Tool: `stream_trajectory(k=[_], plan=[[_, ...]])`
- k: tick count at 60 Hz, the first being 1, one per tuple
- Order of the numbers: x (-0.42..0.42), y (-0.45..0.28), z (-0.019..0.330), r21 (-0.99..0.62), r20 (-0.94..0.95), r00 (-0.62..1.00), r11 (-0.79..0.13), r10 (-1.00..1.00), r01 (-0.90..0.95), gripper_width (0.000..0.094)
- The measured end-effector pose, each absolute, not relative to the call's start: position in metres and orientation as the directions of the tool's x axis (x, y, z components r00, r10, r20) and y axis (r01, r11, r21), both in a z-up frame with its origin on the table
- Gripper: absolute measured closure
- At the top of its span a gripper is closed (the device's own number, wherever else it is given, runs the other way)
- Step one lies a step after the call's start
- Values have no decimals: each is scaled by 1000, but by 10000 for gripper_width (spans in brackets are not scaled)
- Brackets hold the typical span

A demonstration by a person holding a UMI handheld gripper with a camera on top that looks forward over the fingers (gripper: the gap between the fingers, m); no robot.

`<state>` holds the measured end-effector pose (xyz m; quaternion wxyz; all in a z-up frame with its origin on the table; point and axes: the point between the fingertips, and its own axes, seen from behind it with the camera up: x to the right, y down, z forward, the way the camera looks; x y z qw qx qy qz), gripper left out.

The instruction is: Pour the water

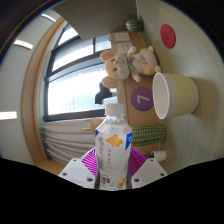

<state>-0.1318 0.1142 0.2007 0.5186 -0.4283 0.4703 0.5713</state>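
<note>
My gripper (112,168): clenched on the clear plastic water bottle (113,148) with white cap.
Pale yellow paper cup (173,95): I see it beyond, tipped sideways.

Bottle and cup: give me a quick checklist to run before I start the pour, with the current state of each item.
1. Bottle held: ok, it sits between the gripper fingers with both pink pads against its sides.
2. Bottle cap: not ok for pouring, a white cap appears to be on.
3. Cup in view: ok, the pale yellow cup lies beyond the bottle, its mouth facing the camera.
4. Cup empty: ok, nothing visible inside.
5. Bottle over the cup: not ok, the bottle is short of the cup.
6. Water level in bottle: cannot tell, the label hides it.
</note>
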Motion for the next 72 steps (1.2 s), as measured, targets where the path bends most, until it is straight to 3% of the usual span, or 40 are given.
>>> stream_trajectory(k=[24,41,47,57,66,72], plan=[[-84,135,185,645,-745,-621,27,246,-763,556],[-82,134,190,630,-758,-607,27,238,-777,558],[-92,133,210,428,-887,-414,27,204,-903,560],[-100,125,270,-130,-971,134,33,198,-991,558],[-84,114,319,-640,-740,650,114,171,-760,559],[-59,110,335,-850,-496,865,159,77,-502,559]])
